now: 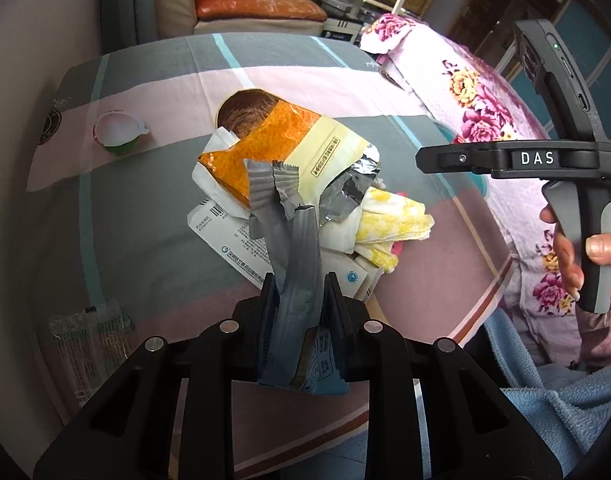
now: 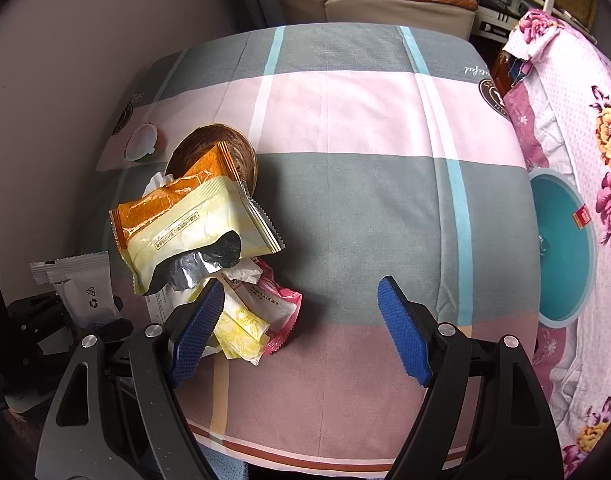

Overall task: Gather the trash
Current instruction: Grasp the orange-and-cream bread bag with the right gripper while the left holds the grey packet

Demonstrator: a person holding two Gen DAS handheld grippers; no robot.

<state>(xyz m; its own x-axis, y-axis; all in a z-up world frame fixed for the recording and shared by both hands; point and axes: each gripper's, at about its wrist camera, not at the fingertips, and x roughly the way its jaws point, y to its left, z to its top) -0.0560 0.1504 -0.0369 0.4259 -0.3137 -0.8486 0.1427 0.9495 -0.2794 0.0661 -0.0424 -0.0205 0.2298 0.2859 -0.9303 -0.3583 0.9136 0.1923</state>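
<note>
The left tongs (image 1: pixel 299 300) clamp a crinkled grey foil wrapper (image 1: pixel 295 240), just short of the orange-and-cream snack bag (image 1: pixel 265 152). The right tongs (image 2: pixel 301 324) gape apart, the bag (image 2: pixel 193 224) ahead to their left.

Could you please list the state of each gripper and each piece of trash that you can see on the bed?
left gripper: shut on the grey wrapper, held above the pile.
right gripper: open, empty, beside the pile.
orange and cream packet: torn open, foil lining showing, on top of the pile.
yellow-patterned wrapper: crumpled, at the pile's near edge.
pink wrapper: partly buried.
white cup: lying apart from the pile.
clear wrapper: flat, apart.
</note>
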